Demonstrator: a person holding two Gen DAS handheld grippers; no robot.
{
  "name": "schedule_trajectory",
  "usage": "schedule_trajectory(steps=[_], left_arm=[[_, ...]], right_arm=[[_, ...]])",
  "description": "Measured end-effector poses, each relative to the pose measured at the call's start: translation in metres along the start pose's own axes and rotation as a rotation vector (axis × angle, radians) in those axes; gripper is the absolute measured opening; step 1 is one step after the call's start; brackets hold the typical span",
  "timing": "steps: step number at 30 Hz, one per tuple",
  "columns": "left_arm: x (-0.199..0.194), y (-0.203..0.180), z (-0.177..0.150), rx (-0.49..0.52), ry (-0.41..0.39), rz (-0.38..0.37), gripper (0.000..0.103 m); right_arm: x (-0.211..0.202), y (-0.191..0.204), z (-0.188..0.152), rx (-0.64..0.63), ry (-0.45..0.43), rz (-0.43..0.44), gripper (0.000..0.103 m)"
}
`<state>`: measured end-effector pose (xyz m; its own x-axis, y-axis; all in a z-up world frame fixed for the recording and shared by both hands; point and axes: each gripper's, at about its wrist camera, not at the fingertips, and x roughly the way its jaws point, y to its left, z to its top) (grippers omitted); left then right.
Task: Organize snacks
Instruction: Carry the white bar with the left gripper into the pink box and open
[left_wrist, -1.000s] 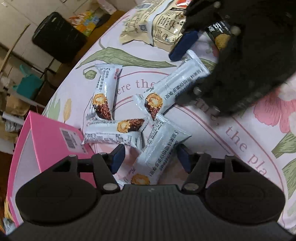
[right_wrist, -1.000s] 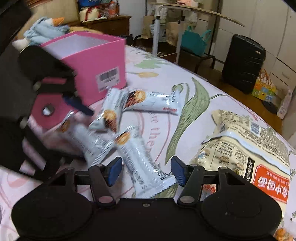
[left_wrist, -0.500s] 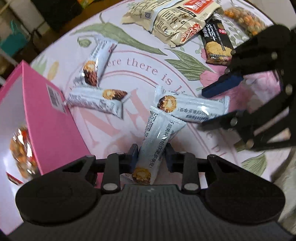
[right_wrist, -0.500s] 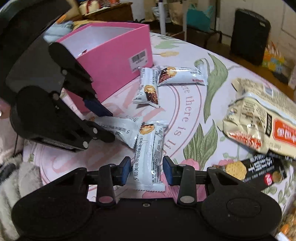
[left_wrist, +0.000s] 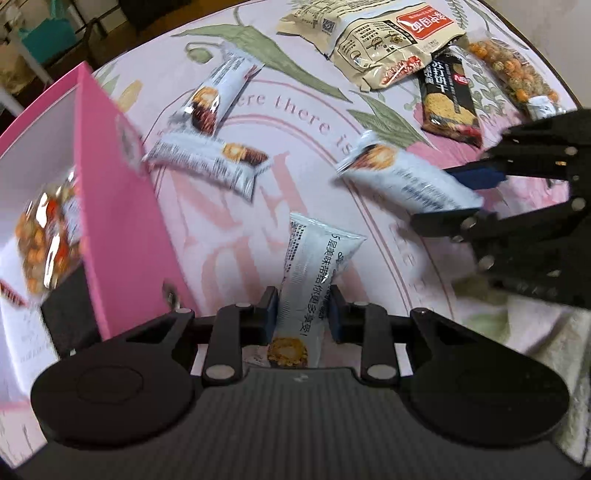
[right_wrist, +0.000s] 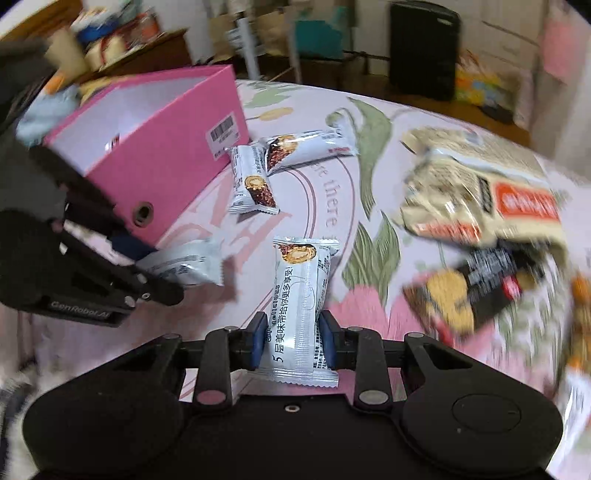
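My left gripper (left_wrist: 301, 314) is shut on a white wafer bar packet (left_wrist: 314, 273) and holds it above the table, just right of the pink box (left_wrist: 110, 206). My right gripper (right_wrist: 293, 341) is shut on a second white wafer bar packet (right_wrist: 301, 295), lifted off the cloth. The right gripper also shows in the left wrist view (left_wrist: 465, 195) with its packet (left_wrist: 402, 177). Two more wafer bars (left_wrist: 210, 162) lie on the table beside the box. The box holds a bag of mixed nuts (left_wrist: 40, 236).
A beige snack bag (left_wrist: 391, 40), a black biscuit bar (left_wrist: 448, 99) and a nut packet (left_wrist: 513, 77) lie at the far right of the floral tablecloth (left_wrist: 295, 122). A black suitcase (right_wrist: 423, 48) and clutter stand beyond the table.
Both grippers closed on a wafer bar each and lifted them off the table. The left gripper has moved toward the pink box; the view is blurred with motion.
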<state>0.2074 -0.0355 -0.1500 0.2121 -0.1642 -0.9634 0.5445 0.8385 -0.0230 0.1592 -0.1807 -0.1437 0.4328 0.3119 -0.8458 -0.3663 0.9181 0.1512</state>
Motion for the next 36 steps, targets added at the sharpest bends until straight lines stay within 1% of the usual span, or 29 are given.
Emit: schedule_trajectory(steps=[4,8,14,20,25,29,32,34,36], left_arm=[[-0.022,0.002,-0.023,-0.036,0.020,-0.026,0.027],[-0.044,0.007,-0.044,-0.064,0.020,-0.038,0.027],[-0.078,0.015,-0.066,-0.096,-0.002,-0.071,0.027],[-0.118,0.028,-0.090,-0.116,-0.050,-0.063,0.027],[-0.148,0.055,-0.112,-0.162,-0.095,-0.057,0.027],[-0.168,0.085,-0.123,-0.224,-0.155,-0.045,0.027],[-0.177,0.115,-0.125,-0.301,-0.211,-0.039,0.027],[-0.177,0.133,-0.124,-0.353,-0.244,-0.036,0.027],[-0.173,0.151,-0.121,-0.405,-0.272,-0.029,0.027]], right_arm=[[-0.029,0.005,-0.008,0.066,-0.003,0.003,0.035],[-0.056,0.016,-0.011,0.095,0.003,0.042,0.035],[-0.083,0.048,-0.009,0.077,0.033,0.082,0.035],[-0.102,0.087,0.000,0.032,0.028,0.142,0.035],[-0.112,0.122,0.019,-0.019,-0.009,0.201,0.035],[-0.107,0.142,0.043,-0.057,-0.038,0.226,0.035],[-0.096,0.153,0.065,-0.087,-0.065,0.209,0.035],[-0.087,0.160,0.079,-0.111,-0.084,0.201,0.035],[-0.076,0.166,0.091,-0.136,-0.097,0.176,0.035]])
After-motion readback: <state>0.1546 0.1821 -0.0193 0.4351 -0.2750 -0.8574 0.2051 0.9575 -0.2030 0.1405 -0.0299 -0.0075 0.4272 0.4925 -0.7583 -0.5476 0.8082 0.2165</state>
